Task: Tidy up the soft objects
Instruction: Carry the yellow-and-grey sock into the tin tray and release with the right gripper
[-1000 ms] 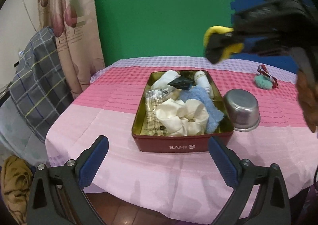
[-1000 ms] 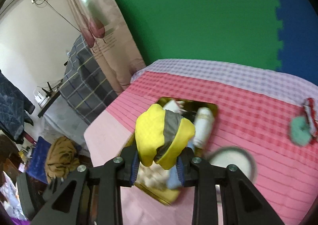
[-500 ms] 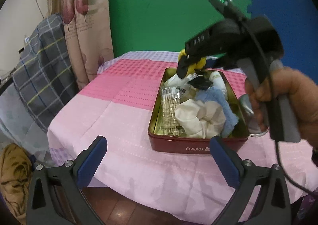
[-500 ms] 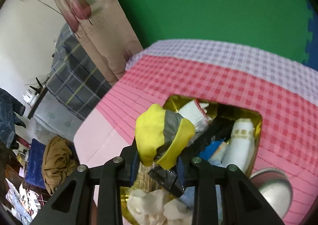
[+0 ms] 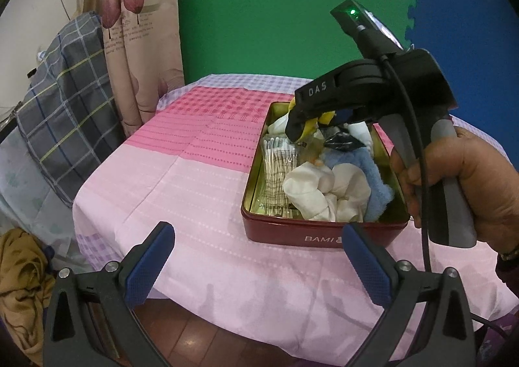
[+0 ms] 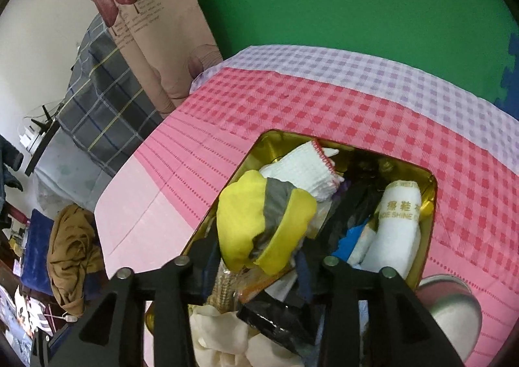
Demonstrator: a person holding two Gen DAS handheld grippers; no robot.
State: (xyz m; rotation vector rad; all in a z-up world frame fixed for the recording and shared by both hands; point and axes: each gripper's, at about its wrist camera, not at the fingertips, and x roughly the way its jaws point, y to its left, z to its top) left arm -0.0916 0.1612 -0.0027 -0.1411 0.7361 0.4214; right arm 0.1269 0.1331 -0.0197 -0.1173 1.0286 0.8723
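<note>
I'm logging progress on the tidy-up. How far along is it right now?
Done: the red tin already holds the white scrunchie and blue fuzzy cloth. In hand: the right gripper holds a yellow-grey cloth over the tin, unreleased. The left gripper is open, empty.

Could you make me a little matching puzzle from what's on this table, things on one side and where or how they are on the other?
Things:
1. yellow and grey cloth
2. white scrunchie
3. cotton swabs
4. left gripper

States:
A. open, empty, before the table
B. near end of the red tin
C. along the tin's left wall
D. pinched in the right gripper

Pairs: 1-D, 2-B, 3-C, 4-A
</note>
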